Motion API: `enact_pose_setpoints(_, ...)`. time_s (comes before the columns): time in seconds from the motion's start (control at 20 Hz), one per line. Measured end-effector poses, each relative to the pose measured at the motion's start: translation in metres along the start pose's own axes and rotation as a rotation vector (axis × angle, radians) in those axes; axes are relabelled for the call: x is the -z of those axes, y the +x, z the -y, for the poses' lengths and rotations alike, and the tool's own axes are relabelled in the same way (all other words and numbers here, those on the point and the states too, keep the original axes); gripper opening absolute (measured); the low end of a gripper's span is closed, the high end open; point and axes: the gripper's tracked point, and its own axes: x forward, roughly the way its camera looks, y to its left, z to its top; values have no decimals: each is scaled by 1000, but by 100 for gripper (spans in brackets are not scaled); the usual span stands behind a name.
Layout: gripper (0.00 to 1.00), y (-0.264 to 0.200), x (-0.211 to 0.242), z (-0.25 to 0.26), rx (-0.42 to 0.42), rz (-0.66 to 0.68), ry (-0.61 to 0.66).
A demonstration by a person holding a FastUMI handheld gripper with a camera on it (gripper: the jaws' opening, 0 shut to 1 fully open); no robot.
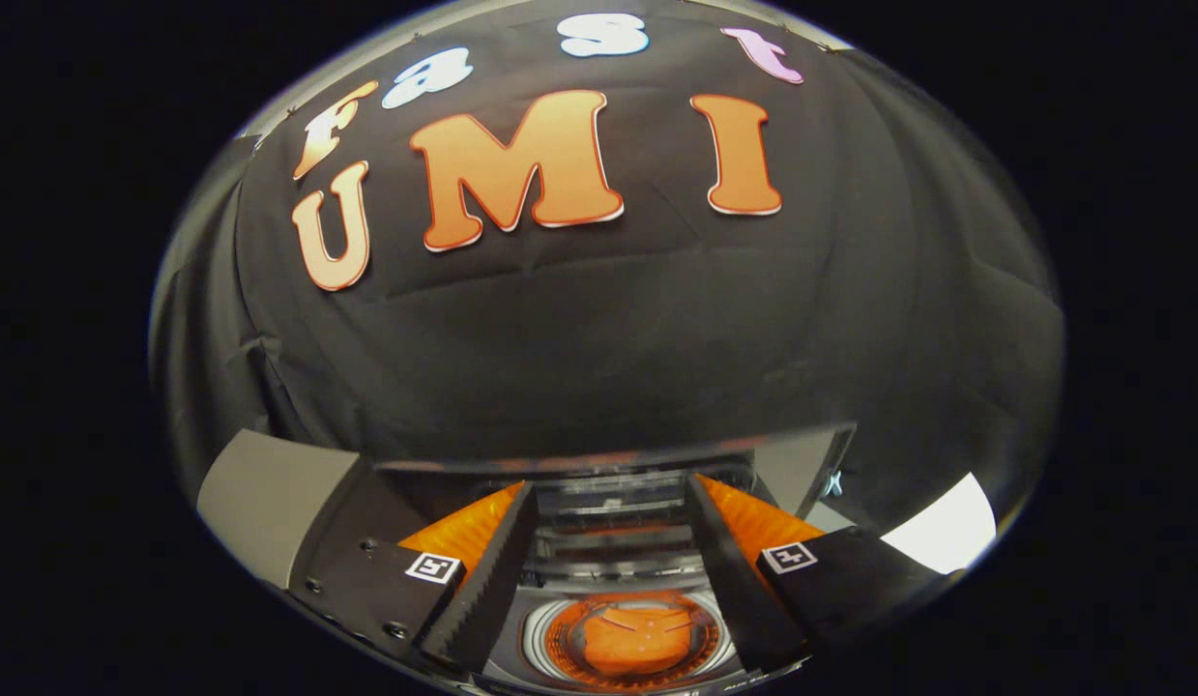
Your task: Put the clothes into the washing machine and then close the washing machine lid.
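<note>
The tongs [613,580] are held wide apart and empty above the washing machine [270,503], whose lid [618,464] appears raised behind the drum [629,633], where an orange garment [632,640] is seen lying. The lid could be missed or slammed if approached off-centre, and cloth could be trapped if any lies over the rim.

Booth lighting is dim overall. Strong fisheye bending curves everything toward the rim. A glossy raised lid [618,464] beyond the gripper [613,503] carries reflections, and a bright overexposed patch [947,536] sits to its right. Focus is acceptable.
</note>
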Motion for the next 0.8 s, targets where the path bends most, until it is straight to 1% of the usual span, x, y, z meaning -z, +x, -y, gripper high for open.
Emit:
enact_pose_setpoints(0.2, 97, 28, -20, 0, 1, 13, -11)
enact_pose_setpoints(0.4, 98, 53, -12, 7, 11, -31, -18)
enact_pose_setpoints(0.55, 97, 59, -12, 11, 44, -40, -32)
enact_pose_setpoints(0.65, 98, 60, -8, 10, 50, -48, -62)
enact_pose_setpoints(0.8, 98, 50, -4, 9, 46, -65, -55)
